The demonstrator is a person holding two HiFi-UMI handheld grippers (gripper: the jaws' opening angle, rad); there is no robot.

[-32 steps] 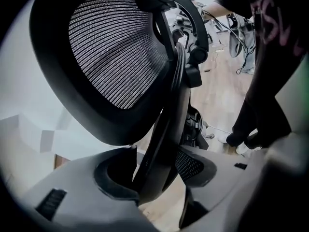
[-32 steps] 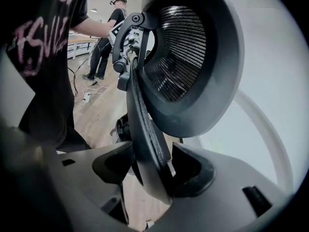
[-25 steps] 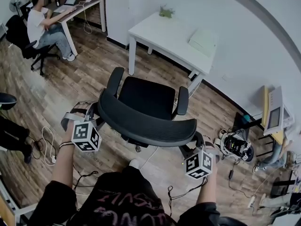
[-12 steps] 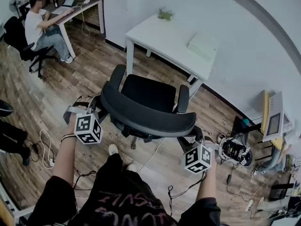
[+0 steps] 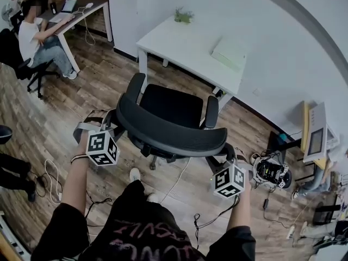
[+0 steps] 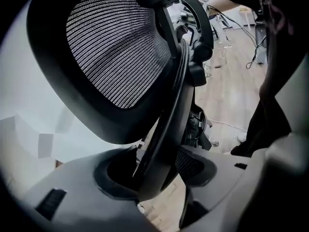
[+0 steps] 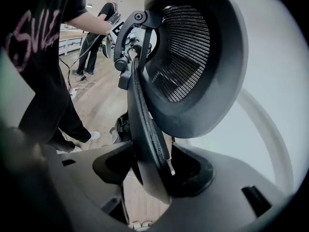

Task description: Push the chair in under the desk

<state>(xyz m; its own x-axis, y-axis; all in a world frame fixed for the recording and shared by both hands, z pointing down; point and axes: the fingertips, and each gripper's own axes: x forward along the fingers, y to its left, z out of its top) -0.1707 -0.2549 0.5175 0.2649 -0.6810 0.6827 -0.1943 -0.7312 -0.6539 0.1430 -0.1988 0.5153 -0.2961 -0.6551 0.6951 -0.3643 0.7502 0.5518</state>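
Note:
A black office chair (image 5: 169,106) with a mesh backrest (image 5: 171,135) stands on the wood floor, its seat facing the white desk (image 5: 187,47) just beyond it. My left gripper (image 5: 113,125) is shut on the left edge of the backrest (image 6: 166,124). My right gripper (image 5: 227,157) is shut on the right edge of the backrest (image 7: 145,129). The chair's seat front lies close to the desk's near edge, outside it.
A pale green box (image 5: 229,53) and a small plant (image 5: 183,16) sit on the desk. A person (image 5: 33,37) sits at another desk at the far left. Cables (image 5: 51,170) trail on the floor; equipment (image 5: 272,172) stands at the right by the wall.
The chair, held at both backrest edges, has rolled forward towards the white desk. Both grippers moved with it and kept their hold.

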